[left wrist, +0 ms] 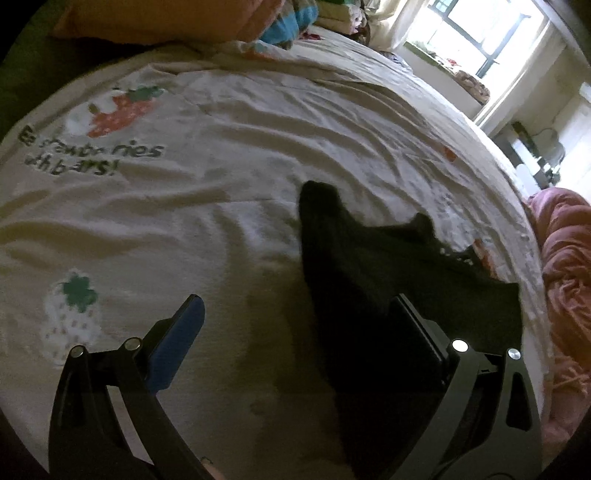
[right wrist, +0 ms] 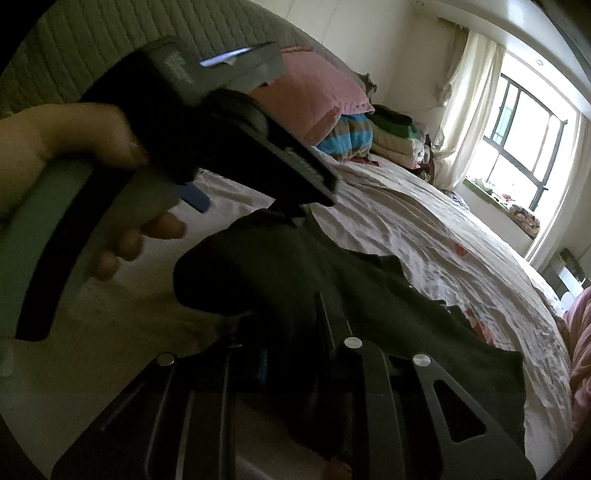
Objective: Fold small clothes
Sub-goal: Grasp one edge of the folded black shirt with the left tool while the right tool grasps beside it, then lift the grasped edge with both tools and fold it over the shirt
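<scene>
The bed [left wrist: 221, 206] runs wide and bare to the left; a pink quilt [left wrist: 565, 266] borders its right edge. The black garment [left wrist: 376, 280], dark, limp and creased, hangs above the sheet, its long axis pointing toward the window [left wrist: 480, 33]. Left gripper [left wrist: 295, 314]: jaws released, garment draped over one finger. Right gripper [right wrist: 295, 325]: jaws clenched on the garment.

Home bedroom. Bed [left wrist: 258, 122] with strawberry-print sheet, padded headboard [right wrist: 110, 48], pink pillow [right wrist: 317, 92], stack of folded bedding [right wrist: 388, 136], curtained window [right wrist: 517, 136], pink duvet [left wrist: 569, 266] at the bed's edge.
</scene>
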